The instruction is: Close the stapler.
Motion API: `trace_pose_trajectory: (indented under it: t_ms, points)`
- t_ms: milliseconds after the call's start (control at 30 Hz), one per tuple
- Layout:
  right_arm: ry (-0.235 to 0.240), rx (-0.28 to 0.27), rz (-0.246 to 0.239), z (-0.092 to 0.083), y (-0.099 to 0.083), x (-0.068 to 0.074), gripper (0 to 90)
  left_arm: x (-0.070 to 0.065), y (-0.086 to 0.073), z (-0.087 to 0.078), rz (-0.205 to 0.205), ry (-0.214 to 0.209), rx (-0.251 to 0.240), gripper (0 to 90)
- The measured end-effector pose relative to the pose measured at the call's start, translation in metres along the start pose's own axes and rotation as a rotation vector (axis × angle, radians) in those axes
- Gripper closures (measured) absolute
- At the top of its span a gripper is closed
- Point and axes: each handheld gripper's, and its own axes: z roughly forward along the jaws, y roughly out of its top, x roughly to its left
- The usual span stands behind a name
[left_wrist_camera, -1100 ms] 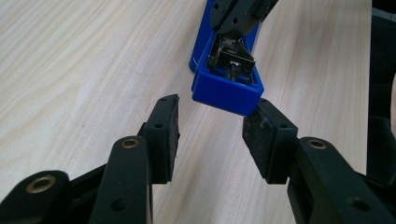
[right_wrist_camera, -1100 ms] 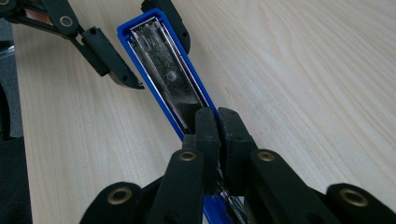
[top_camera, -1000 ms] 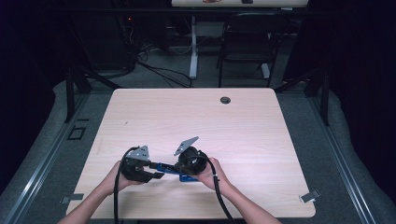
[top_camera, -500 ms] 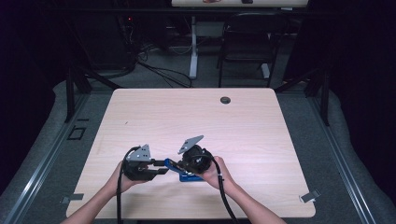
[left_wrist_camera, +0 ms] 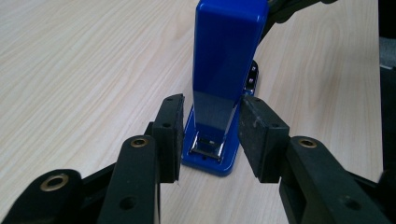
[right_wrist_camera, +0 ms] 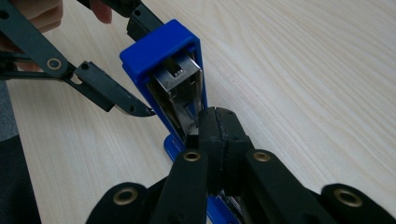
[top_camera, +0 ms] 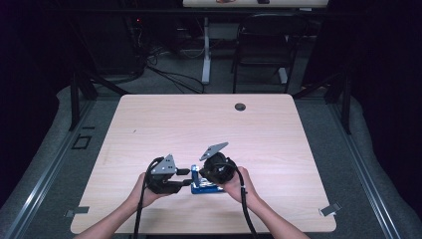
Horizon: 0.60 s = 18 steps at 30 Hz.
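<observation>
Flanking 1 blue stapler (left_wrist_camera: 227,70) w/ slightly parted pads: left gripper (left_wrist_camera: 211,135), jaws just widening; right gripper (right_wrist_camera: 219,133) fully closed.

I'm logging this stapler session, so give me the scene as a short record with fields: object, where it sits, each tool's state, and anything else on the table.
object: blue stapler, top arm raised, metal magazine exposed
location: near edge of the wooden table, between both hands
left tool: pads flank the stapler's front end with gaps on both sides; jaws have just been opening a little
right tool: jaws shut together, tip against the stapler's inner metal channel
other: small dark round thing near the table's far edge
</observation>
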Motion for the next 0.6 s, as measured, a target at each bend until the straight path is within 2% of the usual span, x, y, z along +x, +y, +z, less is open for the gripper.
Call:
trace_pose_trajectory:
  t_ms: [100,167,267,467,600]
  points:
    - [0.014,0.013,0.002,-0.002,0.000,0.003,89.8,0.000,0.000,0.001,-0.004,-0.013,-0.003,64.4]
    - [0.006,0.021,-0.018,-0.005,0.001,0.005,89.7,-0.001,0.000,0.002,0.004,-0.014,0.004,65.4]
    - [0.009,-0.008,-0.009,-0.009,0.000,0.005,89.6,0.000,-0.001,0.004,0.002,-0.015,0.006,65.7]
    - [0.006,-0.016,-0.028,-0.016,-0.001,0.002,89.7,-0.002,0.001,0.011,0.013,-0.013,0.017,65.1]
    - [0.001,-0.034,-0.025,-0.020,-0.003,0.000,89.6,-0.003,0.002,0.013,0.027,-0.012,0.000,64.6]
